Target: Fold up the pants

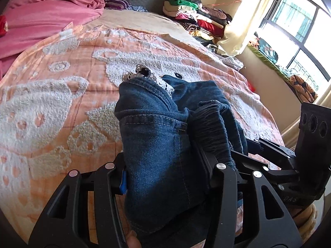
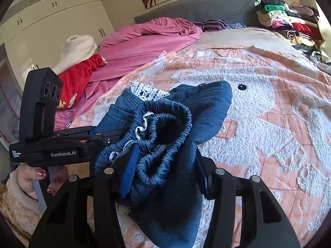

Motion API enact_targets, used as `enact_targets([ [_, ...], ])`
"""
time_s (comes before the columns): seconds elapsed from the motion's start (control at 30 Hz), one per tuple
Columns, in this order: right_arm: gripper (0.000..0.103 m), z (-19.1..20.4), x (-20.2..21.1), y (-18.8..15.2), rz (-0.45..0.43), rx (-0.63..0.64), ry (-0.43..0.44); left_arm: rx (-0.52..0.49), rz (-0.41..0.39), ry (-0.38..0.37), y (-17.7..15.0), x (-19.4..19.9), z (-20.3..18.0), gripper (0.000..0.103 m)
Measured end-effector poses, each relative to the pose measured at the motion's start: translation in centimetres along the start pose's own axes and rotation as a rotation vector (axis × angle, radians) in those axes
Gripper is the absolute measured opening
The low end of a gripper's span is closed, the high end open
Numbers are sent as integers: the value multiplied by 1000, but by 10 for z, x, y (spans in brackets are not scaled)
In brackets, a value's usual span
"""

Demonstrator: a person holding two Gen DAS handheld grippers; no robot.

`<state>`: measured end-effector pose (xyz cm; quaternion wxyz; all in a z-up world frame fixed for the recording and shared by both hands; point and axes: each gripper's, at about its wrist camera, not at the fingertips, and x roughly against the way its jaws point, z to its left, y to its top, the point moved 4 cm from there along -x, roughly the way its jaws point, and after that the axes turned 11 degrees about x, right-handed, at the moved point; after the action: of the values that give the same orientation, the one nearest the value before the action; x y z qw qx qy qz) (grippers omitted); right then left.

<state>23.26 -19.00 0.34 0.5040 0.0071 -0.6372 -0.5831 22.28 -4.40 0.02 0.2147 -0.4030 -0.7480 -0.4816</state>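
Observation:
The pants are dark blue denim with white lace trim and an elastic waistband. They are bunched up between both grippers above the bed. In the left wrist view the pants [image 1: 157, 136] fill the space between my left gripper's [image 1: 165, 177] fingers, which are shut on the denim. The right gripper's body [image 1: 306, 157] shows at the right. In the right wrist view my right gripper [image 2: 163, 177] is shut on the gathered waistband of the pants [image 2: 165, 124]. The left gripper [image 2: 62, 144] reaches in from the left, held by a hand.
The bed carries an orange and white textured blanket [image 2: 269, 124]. A pink quilt [image 2: 149, 39] and a red cloth [image 2: 80, 78] lie at the far left. A stack of folded clothes [image 1: 196, 14] stands by the headboard. A window [image 1: 300, 26] is at the right.

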Motion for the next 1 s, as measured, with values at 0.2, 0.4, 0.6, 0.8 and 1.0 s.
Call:
enact_targets([
  [0.2,49,-10,-15,4,14,-24,-15,8,4,3,9,-14,6,41],
  [0.4,49,-20,-28,-3,52,-58,-25,23,25,3,7,-30,14,41],
  [0.6,49,-29,-33,-15,78,-91,-40,39,40,27,3,-39,24,41],
  [0.8,56,-35,-34,-23,112,-102,-74,44,53,50,0,-44,30,55],
  [1.0,68,-38,-29,-26,123,-115,-108,44,44,59,-3,-40,31,66],
])
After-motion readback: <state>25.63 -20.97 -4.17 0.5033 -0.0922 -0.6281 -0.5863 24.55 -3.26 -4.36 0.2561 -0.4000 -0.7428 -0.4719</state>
